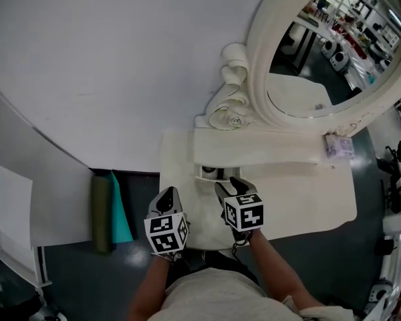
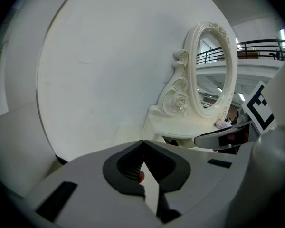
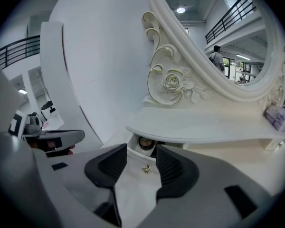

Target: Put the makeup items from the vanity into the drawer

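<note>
The white vanity (image 1: pixel 307 199) carries a raised shelf (image 1: pixel 254 154) under an oval mirror (image 1: pixel 327 45). Below the shelf a small drawer (image 1: pixel 211 172) stands partly pulled out. In the right gripper view its front (image 3: pixel 135 179) bears a gold knob (image 3: pixel 146 169), and a round compact (image 3: pixel 145 143) lies inside. A pale lilac packet (image 1: pixel 339 146) rests at the shelf's right end. My right gripper (image 1: pixel 228 187) (image 3: pixel 141 156) hangs open just before the drawer, nothing between its jaws. My left gripper (image 1: pixel 164 201) (image 2: pixel 143 144) hovers at the vanity's front left, jaw tips touching, with an unclear reddish spot between the pads.
A curved white wall (image 1: pixel 107 65) backs the vanity. On the dark floor to its left stand a green roll (image 1: pixel 101 212) and a teal sheet (image 1: pixel 121 216). A white panel (image 1: pixel 10 219) leans at the far left. Shelving and gear crowd the right edge (image 1: pixel 397 179).
</note>
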Demonstrator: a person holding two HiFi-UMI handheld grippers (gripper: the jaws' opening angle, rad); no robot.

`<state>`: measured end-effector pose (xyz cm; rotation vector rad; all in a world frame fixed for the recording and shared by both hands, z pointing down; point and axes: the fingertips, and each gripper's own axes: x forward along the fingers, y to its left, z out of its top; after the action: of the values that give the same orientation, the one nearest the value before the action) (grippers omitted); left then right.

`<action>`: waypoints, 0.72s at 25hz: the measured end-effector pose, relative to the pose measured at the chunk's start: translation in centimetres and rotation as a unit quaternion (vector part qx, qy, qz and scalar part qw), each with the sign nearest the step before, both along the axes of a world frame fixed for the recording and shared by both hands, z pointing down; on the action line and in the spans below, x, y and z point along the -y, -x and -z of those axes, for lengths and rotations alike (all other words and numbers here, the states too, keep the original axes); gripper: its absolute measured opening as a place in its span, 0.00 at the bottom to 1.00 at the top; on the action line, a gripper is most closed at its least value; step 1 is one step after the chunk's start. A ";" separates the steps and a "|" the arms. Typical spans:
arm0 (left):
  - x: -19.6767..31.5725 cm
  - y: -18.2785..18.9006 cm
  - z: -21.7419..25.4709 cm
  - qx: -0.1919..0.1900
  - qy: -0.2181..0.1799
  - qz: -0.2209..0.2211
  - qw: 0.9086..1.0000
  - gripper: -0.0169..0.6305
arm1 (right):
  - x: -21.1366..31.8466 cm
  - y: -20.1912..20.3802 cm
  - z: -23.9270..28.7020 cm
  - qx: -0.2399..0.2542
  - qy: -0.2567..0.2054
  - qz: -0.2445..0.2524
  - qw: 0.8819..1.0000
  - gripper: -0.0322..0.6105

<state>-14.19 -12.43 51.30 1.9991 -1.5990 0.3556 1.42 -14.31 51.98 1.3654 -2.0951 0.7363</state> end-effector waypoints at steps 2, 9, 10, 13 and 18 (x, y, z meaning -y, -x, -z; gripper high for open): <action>-0.3 0.0 0.3 -0.002 -0.004 -0.005 1.000 0.03 | -0.5 -0.2 0.2 -0.001 -0.002 -0.007 1.000 0.36; -1.6 0.2 1.1 -0.003 -0.015 -0.027 1.000 0.03 | -2.5 -0.7 1.0 -0.004 -0.011 -0.043 0.999 0.29; -1.7 0.2 1.2 -0.003 -0.017 -0.031 0.999 0.03 | -2.8 -0.7 1.0 -0.003 -0.013 -0.049 0.999 0.28; -2.3 0.4 1.6 -0.001 -0.022 -0.045 0.999 0.03 | -3.8 -0.7 1.3 -0.001 -0.018 -0.068 0.998 0.26; -3.5 1.2 1.8 0.003 -0.025 -0.067 0.997 0.03 | -5.8 -0.2 0.9 -0.006 -0.011 -0.092 0.996 0.17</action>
<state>-15.40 -8.92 49.52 2.1509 -1.4940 0.3757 1.64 -8.54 51.04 1.5869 -1.9915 0.7788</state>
